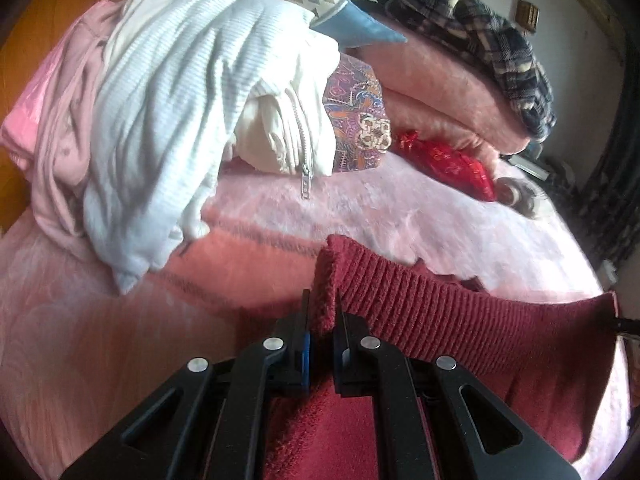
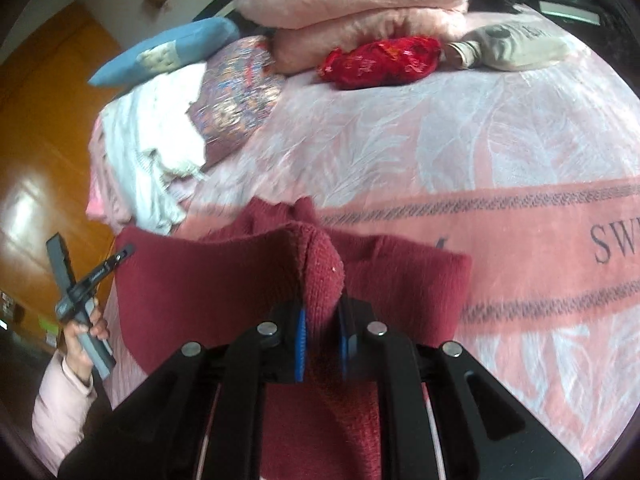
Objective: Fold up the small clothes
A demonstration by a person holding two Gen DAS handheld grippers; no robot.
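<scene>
A dark red knit sweater [image 1: 460,320] is held up over a pink bed blanket [image 1: 360,208]. My left gripper [image 1: 323,312] is shut on one corner of its ribbed hem. My right gripper [image 2: 323,312] is shut on another part of the same red sweater [image 2: 224,280], which bunches between the blue pads. The left gripper [image 2: 120,258] also shows in the right wrist view, at the sweater's left corner, held by a hand in a pink sleeve. The sweater hangs stretched between both grippers.
A pile of white and pink clothes [image 1: 160,120] lies at the bed's left edge. Behind are a blue pillow [image 1: 340,12], a patterned cushion [image 1: 356,120], a red bag [image 1: 452,168], folded pink blankets [image 1: 440,80] with a plaid shirt [image 1: 480,40]. Wooden floor [image 2: 40,140] lies left.
</scene>
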